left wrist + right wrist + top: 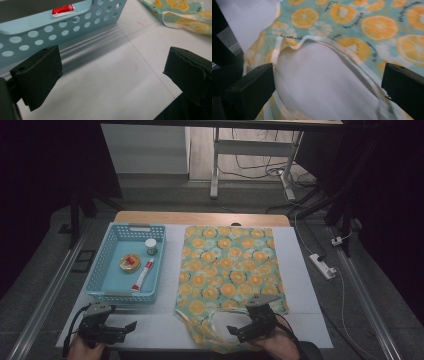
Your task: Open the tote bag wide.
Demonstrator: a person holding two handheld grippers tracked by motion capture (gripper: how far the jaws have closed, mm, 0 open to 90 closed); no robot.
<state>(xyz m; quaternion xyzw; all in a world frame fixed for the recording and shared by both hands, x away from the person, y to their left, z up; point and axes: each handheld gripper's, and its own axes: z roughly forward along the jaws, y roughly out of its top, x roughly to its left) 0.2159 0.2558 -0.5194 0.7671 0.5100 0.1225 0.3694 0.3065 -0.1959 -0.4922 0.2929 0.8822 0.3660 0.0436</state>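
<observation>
Three items in basket (107, 251): tin (129, 263), jar (151, 246), tube (142, 275).

Two black grippers, blocky matte jaws, grey three-cornered top plates, trailing cables.

**Hidden, cropped and too small to read**

In the high view the person's hands run off the bottom edge. The orange-printed green fabric bag (227, 270) loses its near end there, behind the right hand-held gripper (239, 330). The red-and-white tube (63, 10) is half hidden by the pale blue perforated plastic basket (75, 27). Its lettering is too small to read.
</observation>
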